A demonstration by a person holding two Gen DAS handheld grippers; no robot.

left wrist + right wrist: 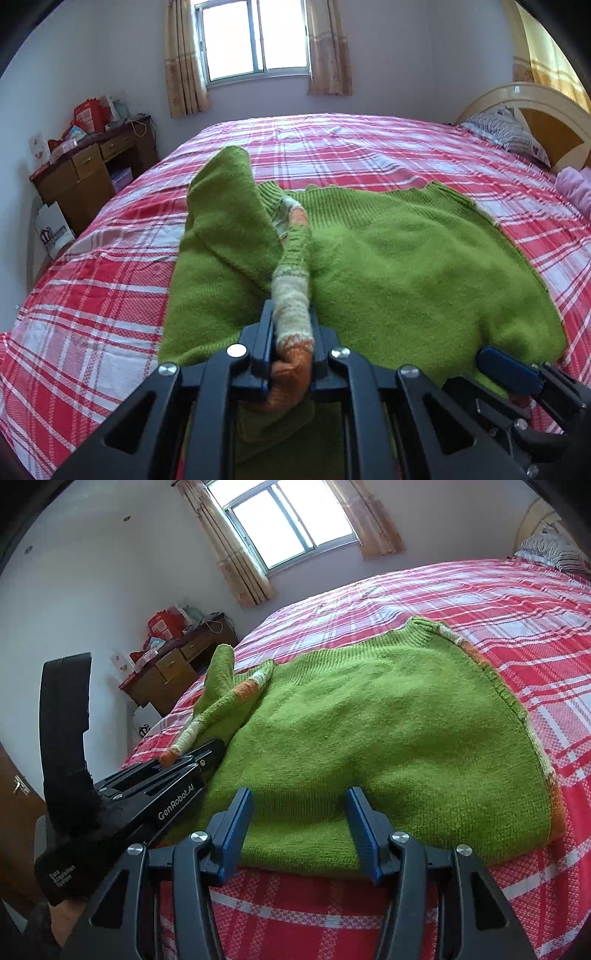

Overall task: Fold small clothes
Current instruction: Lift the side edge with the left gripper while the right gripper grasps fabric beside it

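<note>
A small green knitted sweater (406, 258) lies on the red plaid bed (92, 295); it also shows in the right wrist view (369, 731). My left gripper (291, 332) is shut on the sweater's striped orange, white and green edge (291, 295) and holds that side lifted above the sweater body. The same gripper (184, 757) shows at the left of the right wrist view with the striped edge (207, 720) in it. My right gripper (299, 830) is open, its blue pads either side of the sweater's near hem, holding nothing. It shows at the lower right of the left wrist view (509, 373).
A wooden desk (92, 166) with red boxes stands left of the bed, a white bag (53, 229) on the floor by it. A pillow (506, 129) and the headboard (546, 110) are at the far right. A pink cloth (576, 188) lies at the right edge. A window (255, 37) is behind.
</note>
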